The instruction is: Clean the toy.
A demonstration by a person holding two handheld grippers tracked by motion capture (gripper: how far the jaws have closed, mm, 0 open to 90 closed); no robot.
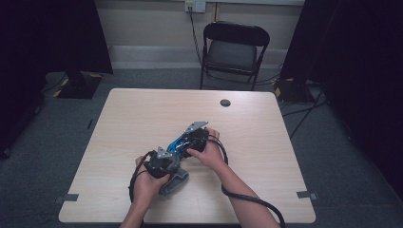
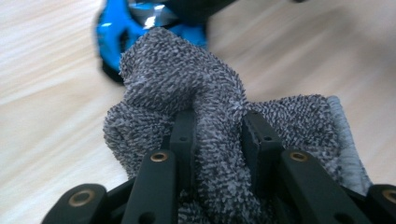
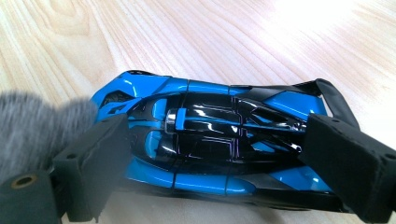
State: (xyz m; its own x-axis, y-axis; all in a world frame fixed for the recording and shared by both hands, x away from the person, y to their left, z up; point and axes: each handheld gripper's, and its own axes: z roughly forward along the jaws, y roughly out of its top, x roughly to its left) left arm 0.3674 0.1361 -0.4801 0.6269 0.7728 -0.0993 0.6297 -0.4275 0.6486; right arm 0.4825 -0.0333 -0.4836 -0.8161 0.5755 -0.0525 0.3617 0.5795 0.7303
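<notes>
Blue-and-black toy sports car (image 3: 219,149) is seen lying near the middle of the pale wooden bench (image 1: 266,142), and a grey terry cloth (image 2: 187,93) is brought against its end, so wiping the car appears to be the work in hand. The car is judged light, rigid and glossy, so it may slip under hard pads; its thin wing and edges are probably fragile, and it is best taken across the broad body, where it is now held. The cloth is judged soft, light and easily bunched, so a fold may be taken anywhere, though a loose pinch could let it slide out. The right tool (image 3: 219,163) is set wide across the car's length, one jaw against each end, so the car is clamped and steadied on the bench. The left tool (image 2: 219,140) is nearly closed, with a thick fold of the cloth squeezed between its jaws; the cloth bulges out past them and meets the blue bodywork. In the high view the left tool (image 1: 161,164) is seen near and left of the right tool (image 1: 196,137), with the cloth (image 1: 175,183) hanging beside the left hand (image 1: 149,183).
</notes>
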